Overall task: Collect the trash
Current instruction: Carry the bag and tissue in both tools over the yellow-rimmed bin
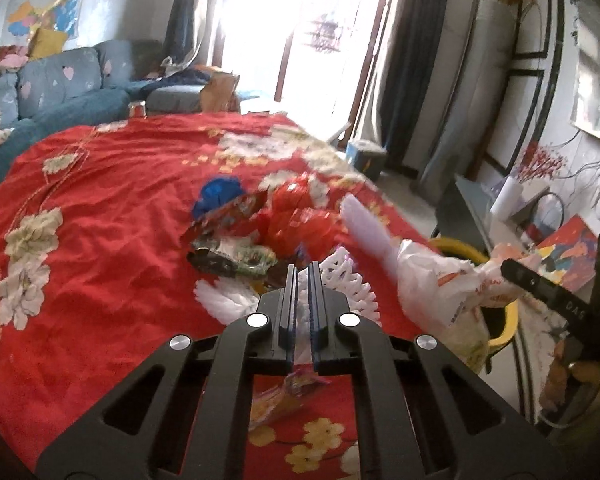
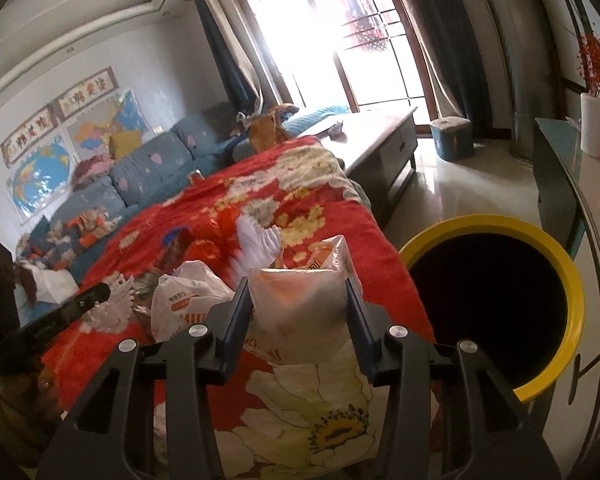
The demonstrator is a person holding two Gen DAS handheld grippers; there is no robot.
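Note:
A heap of trash lies on the red flowered cloth [image 1: 100,240]: red wrappers [image 1: 296,208], a dark wrapper [image 1: 220,260], a blue scrap [image 1: 216,194] and a white paper doily [image 1: 348,280]. My left gripper [image 1: 304,270] is shut on a thin colourful wrapper [image 1: 284,396] that hangs below its fingers. My right gripper [image 2: 296,280] is shut on a white plastic bag [image 2: 300,300] with orange print, at the cloth's right edge. Just right of it stands a black bin with a yellow rim [image 2: 572,288]. The left gripper [image 2: 80,304] also shows at the left of the right wrist view.
A blue sofa [image 2: 148,176] runs along the left wall. A low wooden table [image 2: 380,136] stands beyond the cloth, with a blue box [image 2: 452,136] on the floor past it. A grey cabinet [image 2: 560,184] with a white vase [image 2: 592,124] lines the right wall.

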